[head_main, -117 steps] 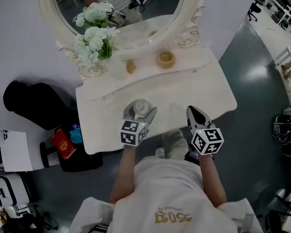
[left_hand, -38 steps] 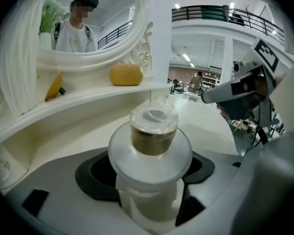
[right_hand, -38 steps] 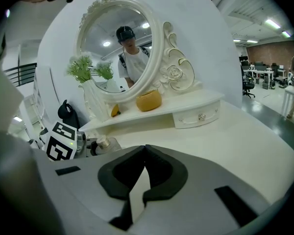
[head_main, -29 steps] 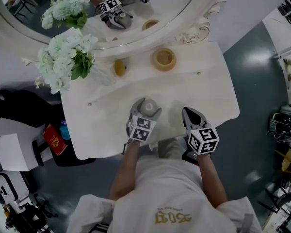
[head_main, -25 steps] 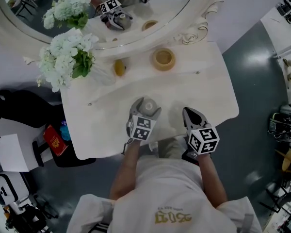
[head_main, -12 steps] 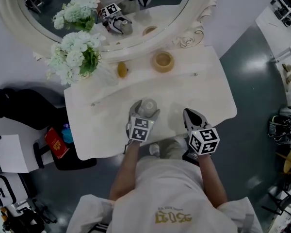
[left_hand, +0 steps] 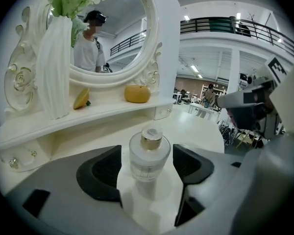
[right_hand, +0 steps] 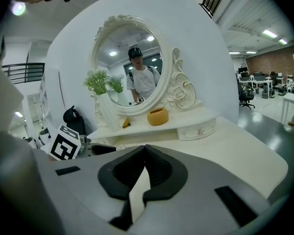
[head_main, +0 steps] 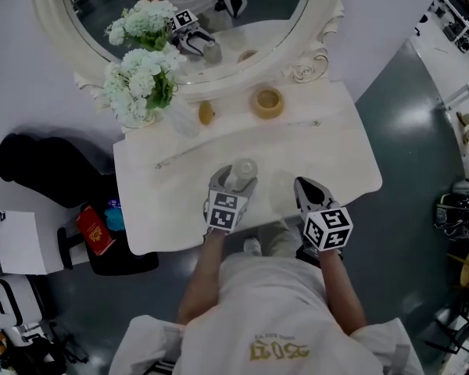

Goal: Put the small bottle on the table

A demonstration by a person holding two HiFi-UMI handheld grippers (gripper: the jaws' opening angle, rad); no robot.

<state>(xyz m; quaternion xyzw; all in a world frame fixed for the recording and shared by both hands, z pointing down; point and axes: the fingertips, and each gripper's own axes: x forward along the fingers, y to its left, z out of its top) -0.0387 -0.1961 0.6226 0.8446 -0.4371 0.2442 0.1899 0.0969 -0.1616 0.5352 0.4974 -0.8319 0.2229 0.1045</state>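
Observation:
The small clear bottle (left_hand: 148, 156) with a gold cap stands upright on the white dressing table (head_main: 340, 158), near its front edge. My left gripper (head_main: 236, 181) reaches round it. In the left gripper view the left gripper (left_hand: 147, 161) has a dark pad on each side of the bottle, with a narrow gap on both sides. Its jaws are closing and do not press the bottle (head_main: 242, 169). My right gripper (head_main: 307, 188) hovers over the table's front edge to the right, apart from the bottle. In its own view the right gripper (right_hand: 145, 152) is shut with nothing in it.
At the back stands an oval mirror (head_main: 219, 53), with a raised shelf below it that carries a white vase of flowers (head_main: 144, 84), a small yellow object (head_main: 206, 113) and a yellow bowl (head_main: 267, 100). A black bag (head_main: 47, 170) and a red item (head_main: 94, 230) lie on the floor at the left.
The head view has swung, so the mirror and flowers sit further right in the picture. Both grippers have stayed over the table's front, with the bottle between the left jaws throughout.

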